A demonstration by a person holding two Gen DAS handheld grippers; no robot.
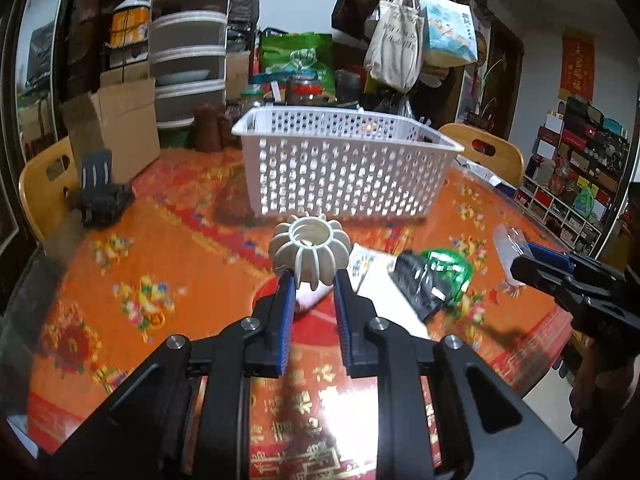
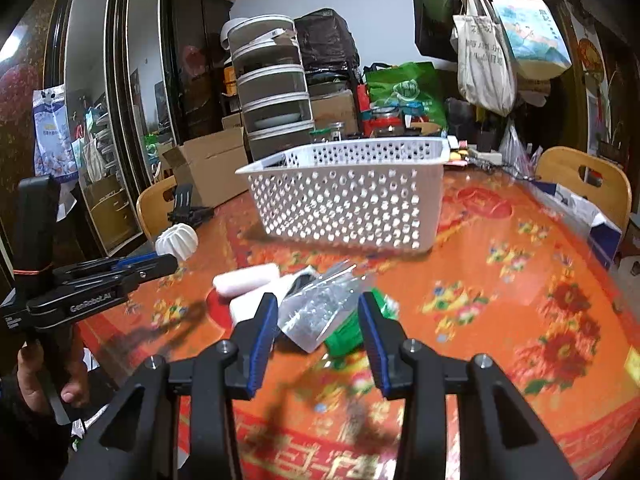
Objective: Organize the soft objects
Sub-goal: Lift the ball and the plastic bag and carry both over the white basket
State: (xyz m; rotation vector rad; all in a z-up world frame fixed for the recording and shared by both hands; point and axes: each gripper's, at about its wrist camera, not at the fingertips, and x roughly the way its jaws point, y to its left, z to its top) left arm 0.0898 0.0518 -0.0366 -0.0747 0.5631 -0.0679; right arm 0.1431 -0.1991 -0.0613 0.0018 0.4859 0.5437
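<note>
A white ribbed soft object (image 1: 309, 252) is held at my left gripper's (image 1: 314, 280) fingertips, above the orange tablecloth; it also shows in the right wrist view (image 2: 177, 241). My right gripper (image 2: 318, 304) is shut on a clear plastic bag (image 2: 320, 308) over a green item (image 2: 348, 332). In the left wrist view the right gripper (image 1: 516, 258) holds the clear bag (image 1: 506, 246) aloft. A white perforated basket (image 1: 340, 168) (image 2: 348, 200) stands behind. A pink-white roll (image 2: 246, 280) and a black-green packet (image 1: 432, 280) lie on the table.
Wooden chairs (image 1: 44, 192) (image 2: 584, 184) flank the round table. A black stand (image 1: 100, 196) sits at the left edge. Cardboard box (image 1: 116, 128), stacked containers (image 2: 272, 88) and hanging bags (image 2: 492, 48) crowd the back. A blue-white package (image 2: 580, 216) lies at the right.
</note>
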